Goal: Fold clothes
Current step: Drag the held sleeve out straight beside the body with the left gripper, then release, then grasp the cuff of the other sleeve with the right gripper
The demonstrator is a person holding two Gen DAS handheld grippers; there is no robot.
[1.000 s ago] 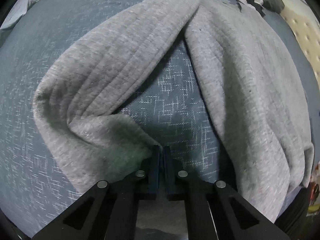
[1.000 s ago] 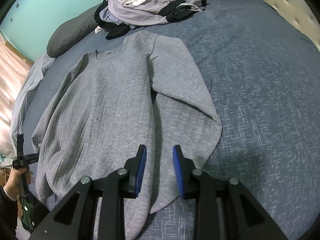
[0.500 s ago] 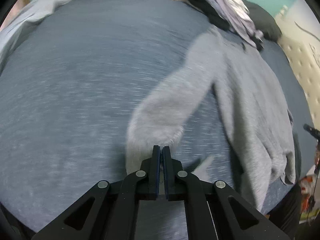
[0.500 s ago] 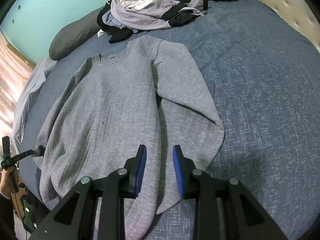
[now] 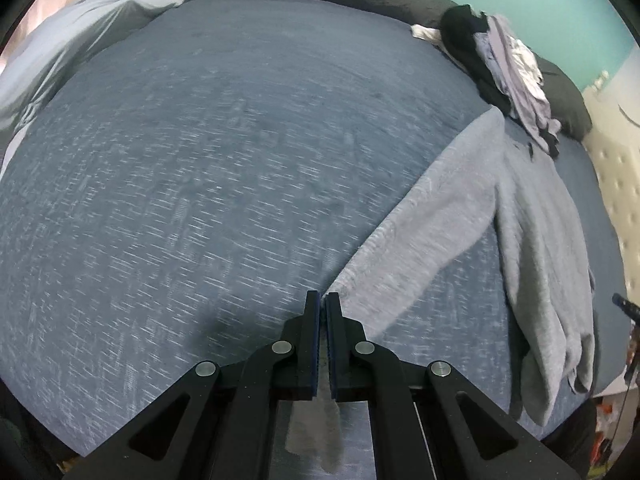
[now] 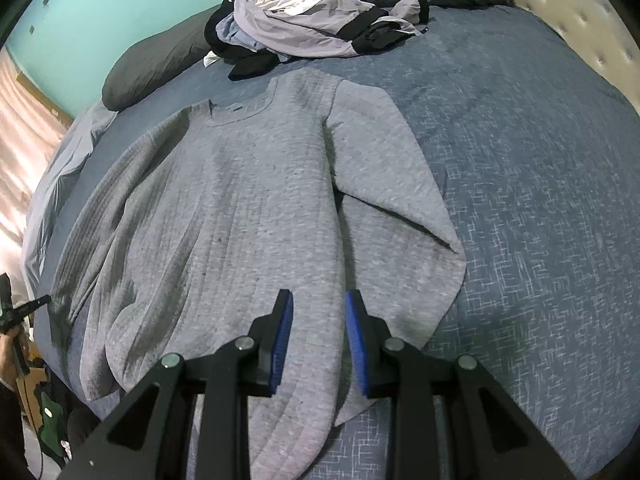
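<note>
A grey sweatshirt (image 6: pixel 240 208) lies face up on the blue bedspread (image 6: pixel 540 200), neck toward the pillows. My left gripper (image 5: pixel 322 300) is shut on the cuff of one sleeve (image 5: pixel 420 232). That sleeve runs taut from the fingertips up to the shoulder, away from the sweatshirt's body (image 5: pixel 540 240). A scrap of grey cloth shows below the shut fingers. My right gripper (image 6: pixel 318 320) hovers open over the sweatshirt's lower part, with nothing pinched. The other sleeve (image 6: pixel 392 184) lies bent at the elbow beside the body. In the right wrist view the left gripper (image 6: pixel 42 301) shows at the far left edge.
A heap of lilac, white and black clothes (image 6: pixel 304 16) sits by the dark pillows (image 6: pixel 148 68) at the head of the bed. A tufted cream headboard (image 6: pixel 580 12) is beyond. A pale grey sheet (image 5: pixel 80 32) is bunched at the far left. The bedspread (image 5: pixel 200 200) stretches wide to the left.
My left gripper has swung outward with the cuff, drawing the crumpled sleeve straight and away from the body. The right gripper has stayed over the hem.
</note>
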